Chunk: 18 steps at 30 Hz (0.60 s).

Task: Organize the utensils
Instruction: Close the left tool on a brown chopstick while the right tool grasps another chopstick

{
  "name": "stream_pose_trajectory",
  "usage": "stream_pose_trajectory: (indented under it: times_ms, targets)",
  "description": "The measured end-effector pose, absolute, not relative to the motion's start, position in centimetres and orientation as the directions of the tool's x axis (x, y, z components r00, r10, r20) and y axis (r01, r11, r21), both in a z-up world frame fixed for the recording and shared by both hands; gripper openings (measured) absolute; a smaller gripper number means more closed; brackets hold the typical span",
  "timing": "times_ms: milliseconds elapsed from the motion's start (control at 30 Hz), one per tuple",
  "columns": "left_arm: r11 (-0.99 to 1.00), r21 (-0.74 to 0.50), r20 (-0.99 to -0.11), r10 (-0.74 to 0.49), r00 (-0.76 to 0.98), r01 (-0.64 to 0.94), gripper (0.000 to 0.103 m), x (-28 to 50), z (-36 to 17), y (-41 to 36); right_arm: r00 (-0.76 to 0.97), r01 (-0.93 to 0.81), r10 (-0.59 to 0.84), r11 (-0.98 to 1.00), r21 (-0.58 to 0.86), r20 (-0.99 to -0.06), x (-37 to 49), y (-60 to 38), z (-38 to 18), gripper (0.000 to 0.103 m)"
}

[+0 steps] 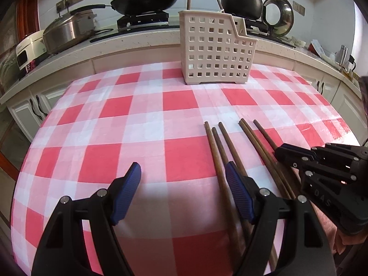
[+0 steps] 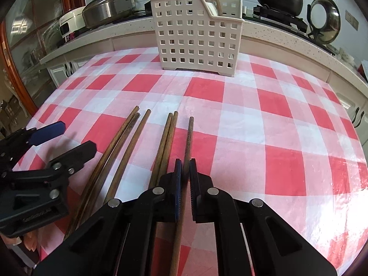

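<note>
Chopsticks point(image 2: 128, 147) lay loose on cloth | my right gripper point(image 2: 185, 168) pinched rightmost chopstick point(image 2: 189, 138) | left gripper point(image 1: 184, 174) gaped, empty | lift level, tip toward basket point(image 2: 197, 34).

Hovering wide open over the checked tablecloth point(image 1: 142, 151): left gripper point(image 1: 182, 177), its right pad lying across brown chopsticks point(image 1: 220, 151). Reaching in from the right over the outermost stick: right gripper point(image 1: 279, 153). Standing at the far edge: perforated cream utensil basket point(image 1: 214, 50).

Left tool point(image 1: 183, 179) hangs spread wide, angled downward; right tool point(image 2: 185, 172) clamped tight.
</note>
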State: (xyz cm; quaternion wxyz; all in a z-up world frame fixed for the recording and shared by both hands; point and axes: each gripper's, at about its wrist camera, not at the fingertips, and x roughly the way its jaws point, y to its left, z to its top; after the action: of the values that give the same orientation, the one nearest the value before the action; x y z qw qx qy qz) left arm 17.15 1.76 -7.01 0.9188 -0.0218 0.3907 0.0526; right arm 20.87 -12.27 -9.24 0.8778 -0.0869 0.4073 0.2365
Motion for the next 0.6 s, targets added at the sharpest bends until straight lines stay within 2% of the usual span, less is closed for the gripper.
stream_pose_trajectory:
  times_ms: [200, 233, 333, 600]
  targets:
    - [0.994, 0.003, -0.755, 0.074, 0.652, -0.109, 0.069, 18.4, -7.9, 1.3, 0.551, -0.479, 0.364, 0.875, 0.073, -0.751, 20.8, -13.3, -9.2, 0.007]
    - [0.994, 0.012, -0.763, 0.078, 0.641, -0.107, 0.063, 18.6, -8.1, 1.1, 0.549, -0.476, 0.367, 0.876, 0.080, -0.751, 20.8, -13.5, -9.2, 0.007]
    - [0.993, 0.006, -0.775, 0.077, 0.627, -0.114, 0.054, 19.0, -8.5, 1.2, 0.544, -0.473, 0.375, 0.876, 0.095, -0.751, 20.9, -13.9, -9.2, 0.007]
    - [0.996, 0.017, -0.782, 0.067, 0.619, -0.086, 0.050, 19.5, -8.5, 0.9, 0.543, -0.491, 0.365, 0.869, 0.066, -0.756, 20.8, -13.3, -9.2, 0.007]
